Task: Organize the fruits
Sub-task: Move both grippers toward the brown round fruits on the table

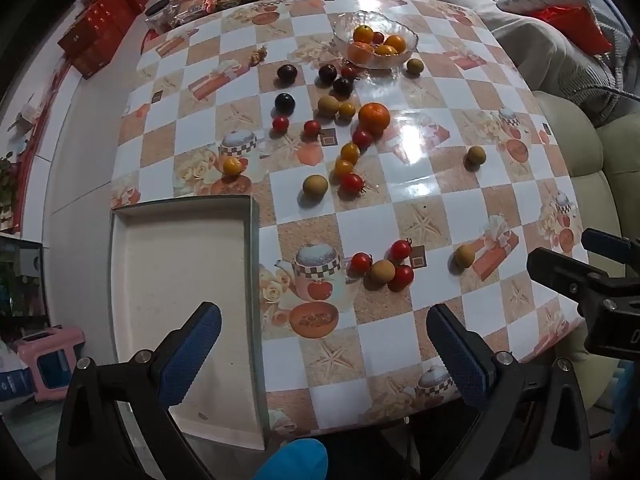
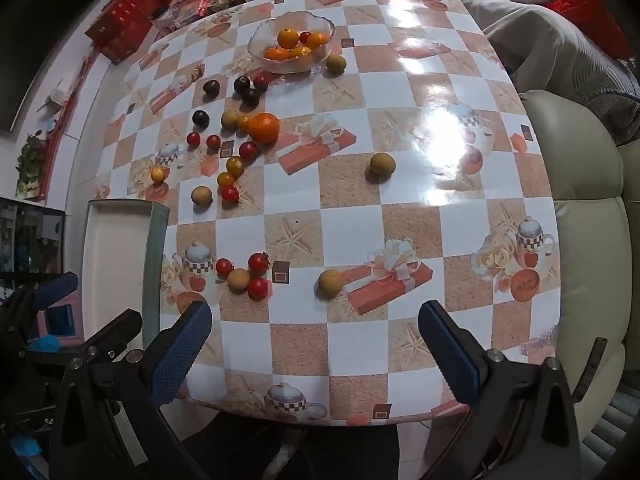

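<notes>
**Sorting not yet begun — both grippers empty**

Smooth round fruits (image 1: 362,262) lie scattered across the glossy checkered desk (image 1: 420,208); a few oranges sit in the far glass bowl (image 1: 340,36). The shallow white tray (image 1: 176,272), near left, is bare. Left gripper (image 1: 324,354) and right gripper (image 2: 316,350) hang spread wide — next, probably descend on a near cherry tomato (image 2: 258,288).

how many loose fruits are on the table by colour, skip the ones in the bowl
red fruits: 8
small yellow-orange fruits: 4
dark purple fruits: 4
tan-brown fruits: 6
big orange: 1
total: 23
</notes>
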`<state>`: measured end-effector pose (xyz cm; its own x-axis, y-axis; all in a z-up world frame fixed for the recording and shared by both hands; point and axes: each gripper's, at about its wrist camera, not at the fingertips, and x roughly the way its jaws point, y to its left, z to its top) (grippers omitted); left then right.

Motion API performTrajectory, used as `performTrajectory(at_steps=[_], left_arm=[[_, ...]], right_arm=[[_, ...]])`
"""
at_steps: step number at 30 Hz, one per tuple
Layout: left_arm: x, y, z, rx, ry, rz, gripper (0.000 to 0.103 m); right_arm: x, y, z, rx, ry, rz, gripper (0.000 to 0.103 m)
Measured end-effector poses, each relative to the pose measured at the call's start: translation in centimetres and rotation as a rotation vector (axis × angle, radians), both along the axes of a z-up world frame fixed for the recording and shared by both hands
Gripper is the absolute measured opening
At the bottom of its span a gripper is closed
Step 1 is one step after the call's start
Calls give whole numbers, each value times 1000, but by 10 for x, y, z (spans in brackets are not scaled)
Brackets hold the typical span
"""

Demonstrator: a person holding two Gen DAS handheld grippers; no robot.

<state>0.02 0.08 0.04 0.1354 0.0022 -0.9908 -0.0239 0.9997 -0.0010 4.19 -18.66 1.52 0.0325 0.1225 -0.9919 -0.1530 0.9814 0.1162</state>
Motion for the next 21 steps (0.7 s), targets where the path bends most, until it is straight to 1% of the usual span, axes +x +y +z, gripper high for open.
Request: performTrajectory(at_steps=[10, 11, 16, 17, 21], left_arm=[[6, 2, -1, 18, 18, -6, 103], [-1, 2, -1, -8, 6, 7, 103], [-1, 4, -2, -9, 16, 16, 103], [-2, 4, -3, -26, 21, 11, 103], [-5, 3, -3, -2, 27, 7, 103]], right_arm=[[0, 2, -2, -1, 7, -11, 103], [1, 2, -2, 0, 9, -11, 103], [0, 3, -4, 3, 8, -14, 103], [-1, 3, -4, 5, 9, -15, 103], [-4, 2, -9, 8, 17, -21, 103]])
